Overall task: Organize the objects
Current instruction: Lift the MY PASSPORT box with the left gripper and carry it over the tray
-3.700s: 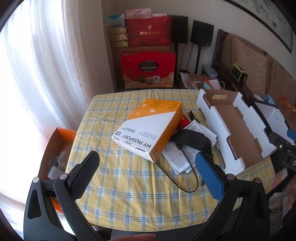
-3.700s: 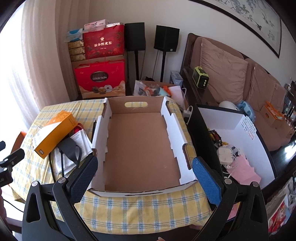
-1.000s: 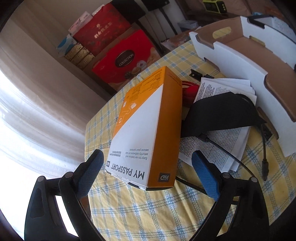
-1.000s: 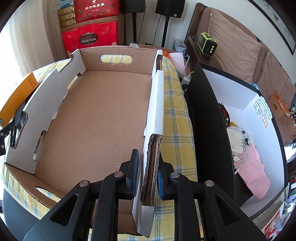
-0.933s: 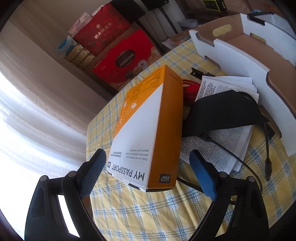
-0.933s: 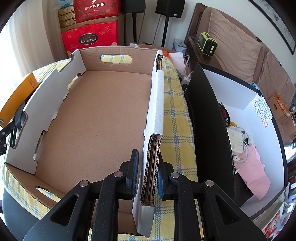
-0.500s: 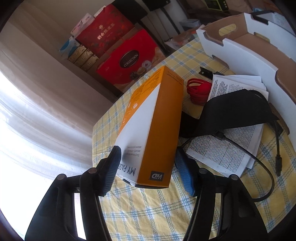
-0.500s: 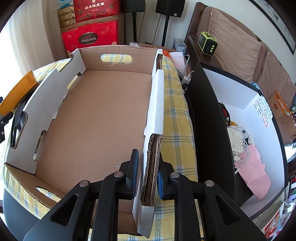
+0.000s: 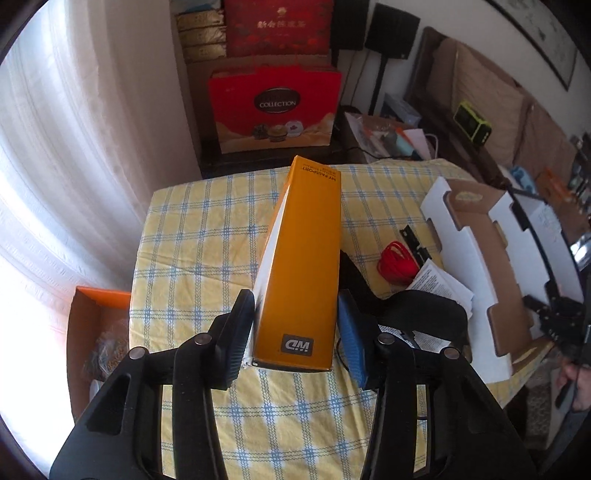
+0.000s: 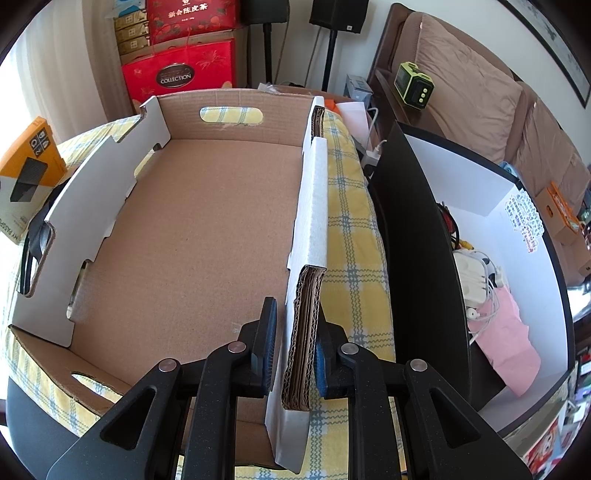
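Two tongs busy here over the yellow-and-blue checked desk (image 9: pixel 207 236): the big open brown cardboard tray with white outer walls (image 10: pixel 207 221) sits on it, right tongs (image 10: pixel 293 354) clenched on its right wall. Left tongs (image 9: pixel 295 332) have just been closing and now grip the orange-and-white MY PASSPORT box (image 9: pixel 301 266), lifted off the desk beside a black pouch (image 9: pixel 424 314) and red cable coil (image 9: pixel 395 258)

You're in a home living room: a brown cushioned sofa (image 10: pixel 476 85) along the wall, black speakers (image 10: pixel 338 11) on stands, red gift boxes (image 9: pixel 275 107) stacked in the corner, sheer curtains (image 9: pixel 70 147), and a yellow checked tablecloth (image 9: pixel 207 236).
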The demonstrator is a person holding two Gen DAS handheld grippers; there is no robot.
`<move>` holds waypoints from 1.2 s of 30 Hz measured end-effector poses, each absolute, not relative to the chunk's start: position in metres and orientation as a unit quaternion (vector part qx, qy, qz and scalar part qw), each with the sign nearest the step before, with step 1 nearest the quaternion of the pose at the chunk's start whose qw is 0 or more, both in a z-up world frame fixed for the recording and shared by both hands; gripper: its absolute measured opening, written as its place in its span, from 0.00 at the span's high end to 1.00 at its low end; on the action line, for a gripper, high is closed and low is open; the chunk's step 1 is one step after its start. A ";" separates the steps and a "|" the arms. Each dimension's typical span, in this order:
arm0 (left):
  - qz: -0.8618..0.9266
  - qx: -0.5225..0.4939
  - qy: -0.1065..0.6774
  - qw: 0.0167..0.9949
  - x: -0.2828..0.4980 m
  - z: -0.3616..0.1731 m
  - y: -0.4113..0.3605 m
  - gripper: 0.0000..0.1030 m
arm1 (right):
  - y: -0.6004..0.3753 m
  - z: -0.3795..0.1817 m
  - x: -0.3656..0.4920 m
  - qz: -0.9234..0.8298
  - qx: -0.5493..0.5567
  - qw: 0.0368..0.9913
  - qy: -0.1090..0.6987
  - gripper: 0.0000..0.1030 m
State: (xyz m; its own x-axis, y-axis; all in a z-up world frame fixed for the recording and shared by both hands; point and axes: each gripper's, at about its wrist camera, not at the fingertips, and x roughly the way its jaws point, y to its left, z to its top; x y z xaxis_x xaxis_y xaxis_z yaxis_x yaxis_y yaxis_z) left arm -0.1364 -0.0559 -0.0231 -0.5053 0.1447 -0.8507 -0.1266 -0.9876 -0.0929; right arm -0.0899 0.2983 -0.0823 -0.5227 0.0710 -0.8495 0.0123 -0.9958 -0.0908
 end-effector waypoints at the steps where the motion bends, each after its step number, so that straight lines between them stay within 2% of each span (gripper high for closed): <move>1: 0.865 -0.495 -0.023 0.080 -0.139 -0.024 -0.062 0.60 | 0.298 -0.082 -0.090 0.871 -0.488 0.017 -0.043 0.83; 11: 0.857 -0.507 -0.063 0.063 -0.145 -0.048 -0.078 0.60 | 0.300 -0.083 -0.090 0.871 -0.490 0.014 -0.038 0.81; 16: 0.868 -0.484 -0.084 0.074 -0.135 -0.035 -0.079 0.64 | 0.300 -0.083 -0.091 0.871 -0.489 0.008 -0.048 0.81; 19: 0.870 -0.475 -0.094 0.095 -0.130 -0.023 -0.074 0.64 | 0.303 -0.083 -0.091 0.873 -0.485 -0.003 -0.051 0.85; 28: 0.862 -0.455 -0.141 0.176 -0.123 0.011 -0.035 0.64 | 0.308 -0.082 -0.090 0.871 -0.488 -0.008 -0.052 0.87; 36: 0.844 -0.461 -0.159 0.223 -0.134 0.009 0.029 0.64 | 0.309 -0.083 -0.093 0.870 -0.491 -0.003 -0.043 0.87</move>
